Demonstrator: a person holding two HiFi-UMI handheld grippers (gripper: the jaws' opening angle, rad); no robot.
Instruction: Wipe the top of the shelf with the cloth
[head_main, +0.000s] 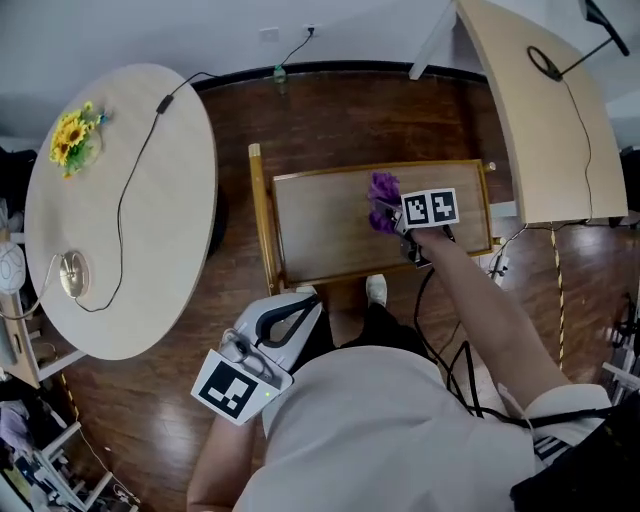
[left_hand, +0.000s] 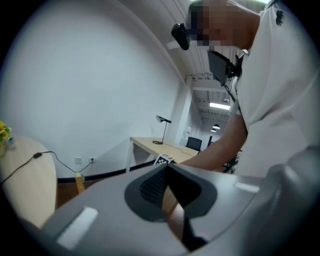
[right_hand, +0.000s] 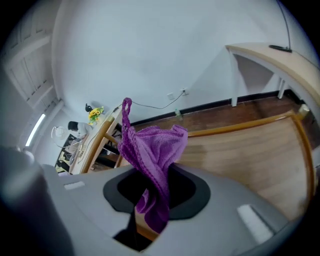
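You are clamping the cloth (head_main: 382, 188) in your right gripper (head_main: 388, 218) over the shelf top (head_main: 320, 215), most wiping seemingly remaining, while your left gripper (head_main: 298, 308) is idling closed, empty.

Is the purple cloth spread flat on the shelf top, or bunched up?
Bunched up. The cloth is crumpled, clamped by the right hand-held gripper, and shows as a small wad over the shelf top.
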